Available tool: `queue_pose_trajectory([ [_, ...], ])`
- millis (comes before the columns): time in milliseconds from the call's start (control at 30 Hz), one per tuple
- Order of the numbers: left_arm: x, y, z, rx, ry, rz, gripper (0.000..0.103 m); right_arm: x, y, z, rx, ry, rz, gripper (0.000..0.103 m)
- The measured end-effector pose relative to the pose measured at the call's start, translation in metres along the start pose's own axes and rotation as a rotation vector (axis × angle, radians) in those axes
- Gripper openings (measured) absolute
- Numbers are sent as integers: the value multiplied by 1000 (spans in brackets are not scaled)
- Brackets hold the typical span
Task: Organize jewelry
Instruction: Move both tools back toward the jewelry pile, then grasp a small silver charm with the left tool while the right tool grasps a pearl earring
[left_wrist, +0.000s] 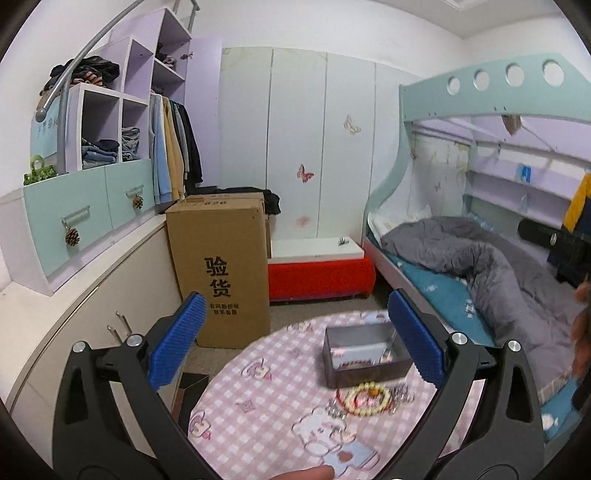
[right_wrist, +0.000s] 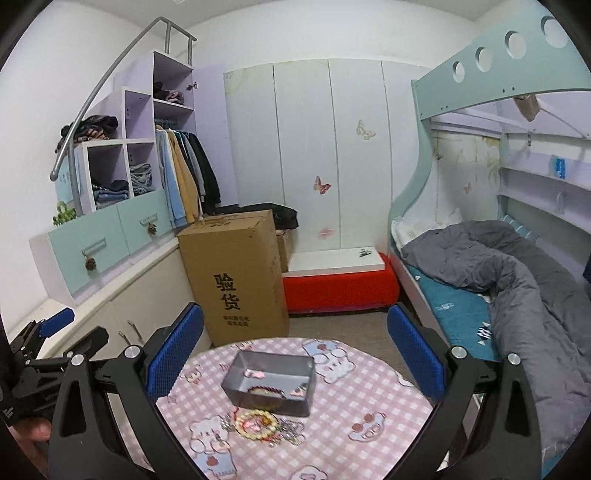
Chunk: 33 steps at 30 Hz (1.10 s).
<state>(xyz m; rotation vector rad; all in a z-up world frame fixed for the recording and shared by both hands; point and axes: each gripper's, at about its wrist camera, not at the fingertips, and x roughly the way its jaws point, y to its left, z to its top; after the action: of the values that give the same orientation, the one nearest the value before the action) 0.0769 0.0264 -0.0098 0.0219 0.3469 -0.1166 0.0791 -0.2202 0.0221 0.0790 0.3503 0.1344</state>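
The left gripper (left_wrist: 295, 339) is hovering with its blue-padded jaws spread wide and nothing between them, filling the lower part of its own view. The right gripper (right_wrist: 295, 347) is doing the same in its view, jaws wide apart and empty.

In the left view, the grey box (left_wrist: 364, 356) is sitting just inside the right pad, right of centre, on the pink checked tablecloth (left_wrist: 266, 417) of the round table. A beaded bracelet is lying inside the box, and the jewelry pile (left_wrist: 369, 400), with a pale bead bracelet, red cord and silvery chains, is lying on the cloth just below the box, toward the camera, lower right of centre.

In the right view, the box (right_wrist: 271, 382) is lying between the two pads, slightly left of centre, and the pile (right_wrist: 260, 424) is resting just beneath it, near the lower middle of the frame. The left gripper (right_wrist: 55, 328) is showing at the left edge.

Beyond the table, a tall cardboard carton (right_wrist: 236, 277) is standing at centre left, a red bench (right_wrist: 340, 284) behind it, and a bunk bed with a grey quilt (right_wrist: 517, 273) is filling the right side.
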Motion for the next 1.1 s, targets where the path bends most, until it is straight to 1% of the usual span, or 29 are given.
queue_pose_trajectory([
  [133, 2, -2, -26, 23, 45, -15, 97, -6, -1, -17, 0, 6, -26, 96],
  [233, 12, -4, -48, 18, 111, -40, 97, -4, -1, -30, -3, 35, -37, 96],
  [267, 18, -6, -58, 18, 143, -42, 97, -1, -1, -36, 0, 54, -36, 96],
  [433, 41, -17, -90, 25, 246, -66, 97, 11, -4, -62, 19, 138, -37, 96],
  [567, 67, -26, -117, 45, 342, -75, 97, 17, -9, -76, 29, 186, -40, 96],
  [700, 88, -27, -139, 33, 417, -102, 97, 21, -14, -86, 41, 221, -46, 96],
  [800, 101, -30, -149, 38, 454, -100, 96, 25, -16, -90, 47, 239, -42, 96],
  [833, 105, -31, -152, 37, 467, -102, 95, 26, -16, -91, 45, 246, -41, 96],
  [933, 117, -35, -160, 32, 502, -115, 88, 32, -17, -96, 41, 270, -38, 96],
  [1000, 127, -39, -166, 42, 532, -118, 83, 37, -19, -101, 43, 295, -42, 96],
  [1100, 138, -44, -177, 53, 577, -129, 70, 44, -22, -111, 46, 337, -46, 96],
])
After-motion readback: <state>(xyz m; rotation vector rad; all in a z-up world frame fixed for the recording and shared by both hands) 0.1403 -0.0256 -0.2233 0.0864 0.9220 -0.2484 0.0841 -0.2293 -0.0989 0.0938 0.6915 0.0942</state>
